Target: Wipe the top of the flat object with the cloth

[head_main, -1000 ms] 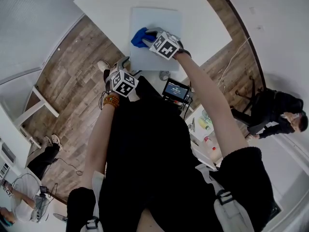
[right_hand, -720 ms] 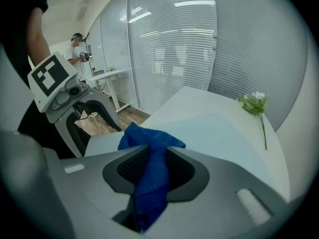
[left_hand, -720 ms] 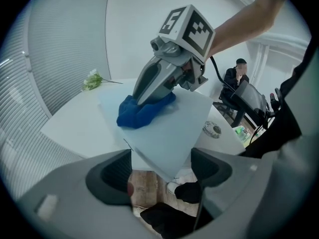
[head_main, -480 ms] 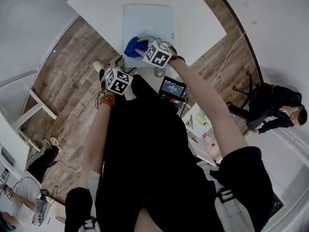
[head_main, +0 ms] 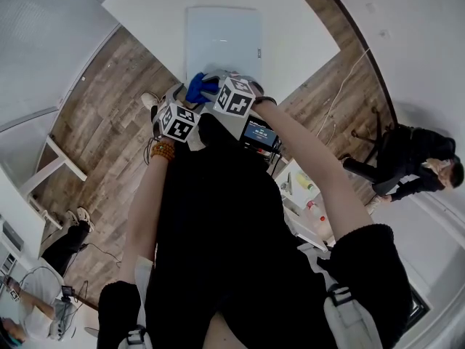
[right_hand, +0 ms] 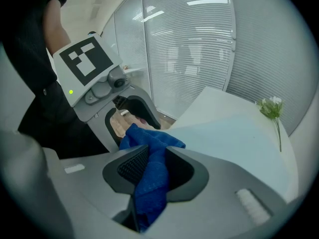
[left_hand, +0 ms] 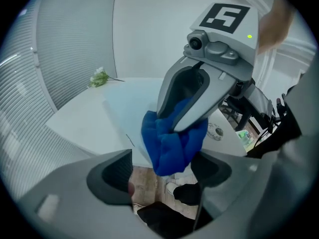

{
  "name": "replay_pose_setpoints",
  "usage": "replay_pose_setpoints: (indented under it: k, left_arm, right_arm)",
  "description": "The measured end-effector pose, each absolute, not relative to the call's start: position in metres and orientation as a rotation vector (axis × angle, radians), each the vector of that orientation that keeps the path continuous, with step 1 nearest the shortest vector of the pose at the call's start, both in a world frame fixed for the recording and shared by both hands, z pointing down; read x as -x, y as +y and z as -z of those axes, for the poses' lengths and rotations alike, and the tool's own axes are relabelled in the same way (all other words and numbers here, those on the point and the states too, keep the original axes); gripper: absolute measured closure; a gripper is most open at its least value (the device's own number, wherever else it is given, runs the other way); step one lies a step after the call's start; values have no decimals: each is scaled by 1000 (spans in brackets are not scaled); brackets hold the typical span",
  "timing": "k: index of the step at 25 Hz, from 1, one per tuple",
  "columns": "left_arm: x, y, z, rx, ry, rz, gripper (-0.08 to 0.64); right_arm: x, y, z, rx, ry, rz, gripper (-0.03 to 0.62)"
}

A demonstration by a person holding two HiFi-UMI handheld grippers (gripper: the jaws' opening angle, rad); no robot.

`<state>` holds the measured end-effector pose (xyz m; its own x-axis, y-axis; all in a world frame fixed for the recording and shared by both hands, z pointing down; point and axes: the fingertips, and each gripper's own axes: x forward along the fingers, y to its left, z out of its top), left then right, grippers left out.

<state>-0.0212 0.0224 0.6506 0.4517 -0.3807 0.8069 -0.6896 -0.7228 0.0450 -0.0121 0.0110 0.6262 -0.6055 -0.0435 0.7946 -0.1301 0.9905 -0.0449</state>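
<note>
The blue cloth is bunched at the near left corner of the pale flat panel, pinched between the jaws of the right gripper. The left gripper hangs just off that corner, beyond the edge of the white table, jaws spread and holding nothing. A small flower sprig lies past the panel's far edge.

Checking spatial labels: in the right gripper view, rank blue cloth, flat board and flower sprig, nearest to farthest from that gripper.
1. blue cloth, clamped in the jaws.
2. flat board, just ahead, centre-right.
3. flower sprig, far right, beyond it.
</note>
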Motion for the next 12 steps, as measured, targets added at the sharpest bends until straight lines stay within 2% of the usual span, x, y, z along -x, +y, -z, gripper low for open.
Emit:
replay_pose_setpoints:
  k: [7,12]
  left_arm:
    - [23,27,-646,-2306,-939,-1089,195]
    - [35,30,-648,-2277,-946,-1069,198]
  right_arm:
    - [13,15,-616,-52,-2212,-53,482]
    - [27,-72,-585,-226,-2315,-109,503]
